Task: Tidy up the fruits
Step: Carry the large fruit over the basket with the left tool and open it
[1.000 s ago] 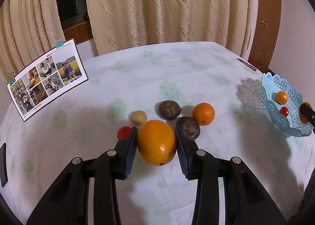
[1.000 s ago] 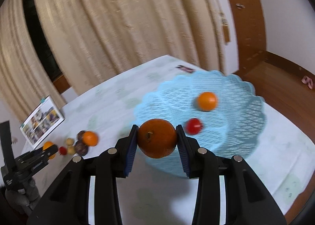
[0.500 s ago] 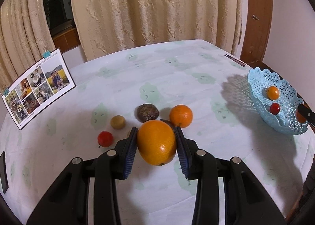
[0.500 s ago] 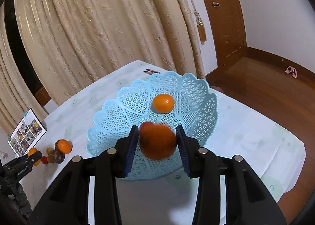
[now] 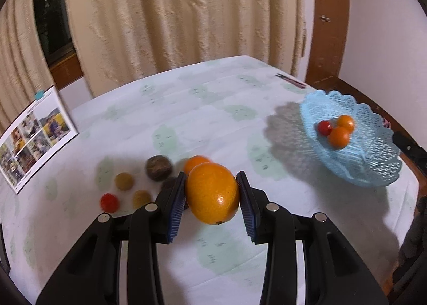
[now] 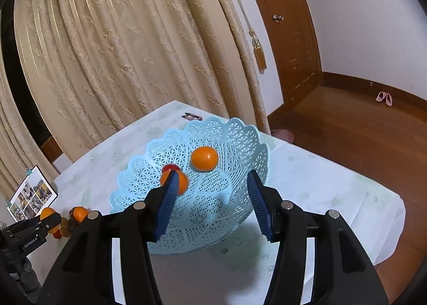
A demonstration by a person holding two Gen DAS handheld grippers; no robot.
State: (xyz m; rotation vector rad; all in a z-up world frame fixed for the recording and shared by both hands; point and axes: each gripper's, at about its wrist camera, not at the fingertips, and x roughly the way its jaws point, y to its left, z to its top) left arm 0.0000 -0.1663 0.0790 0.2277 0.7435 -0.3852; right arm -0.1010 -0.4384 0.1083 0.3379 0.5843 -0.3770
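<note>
The left gripper (image 5: 210,198) is clamping a big orange (image 5: 212,192) between its blue pads, carrying it above the table (image 5: 213,107). Its camera is showing the loose fruit behind: a tangerine (image 5: 196,163), a dark passion fruit (image 5: 158,167) and a cherry tomato (image 5: 109,202). The right gripper (image 6: 210,192) is hovering over the blue basket (image 6: 234,134), its jaws opening with nothing between them. Only this view is showing one of the basket's oranges (image 6: 181,182) half hidden behind the left finger, beside another orange (image 6: 204,158).

Glossy dimpled orange (image 5: 212,194), lattice plastic basket (image 6: 234,134) (pale blue), matt printed tablecloth (image 5: 186,107), textured cloth curtain (image 5: 186,16)
</note>
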